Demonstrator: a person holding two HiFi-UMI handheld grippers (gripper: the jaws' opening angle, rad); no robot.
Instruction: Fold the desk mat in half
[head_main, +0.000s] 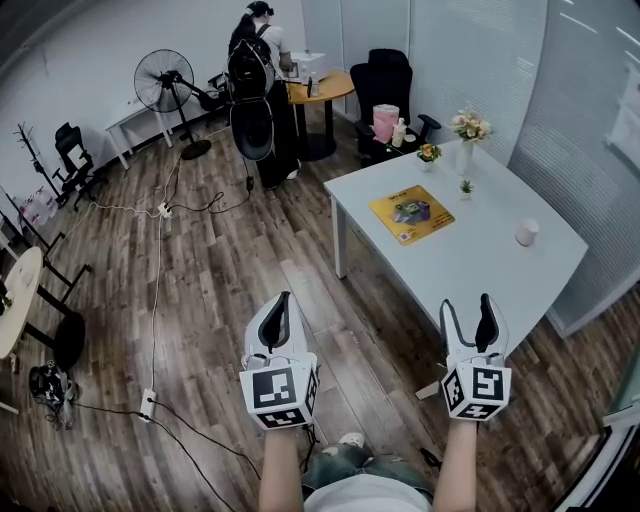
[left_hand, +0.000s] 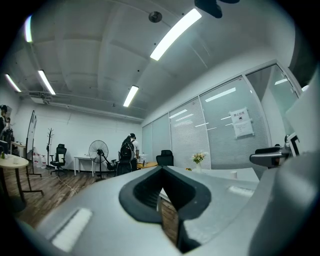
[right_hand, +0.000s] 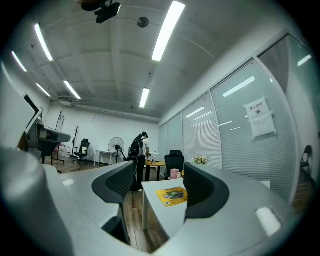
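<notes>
The desk mat (head_main: 411, 213) is a yellow rectangle with a dark picture, lying flat and unfolded on the white table (head_main: 470, 265). Both grippers hang in the air over the wooden floor, short of the table's near edge and well away from the mat. My left gripper (head_main: 283, 300) is shut, its tips meeting with nothing between them. Further right, my right gripper (head_main: 467, 305) stands open and empty. In the right gripper view the desk mat (right_hand: 172, 195) shows between the open jaws, far ahead on the table (right_hand: 160, 220). The left gripper (left_hand: 161, 170) points across the room.
On the table stand a white cup (head_main: 527, 232), a vase of flowers (head_main: 468, 135) and two small plants (head_main: 428, 153). A black chair (head_main: 388, 80) is behind the table. A person (head_main: 255, 40), a fan (head_main: 165, 82) and floor cables (head_main: 160, 230) lie further back.
</notes>
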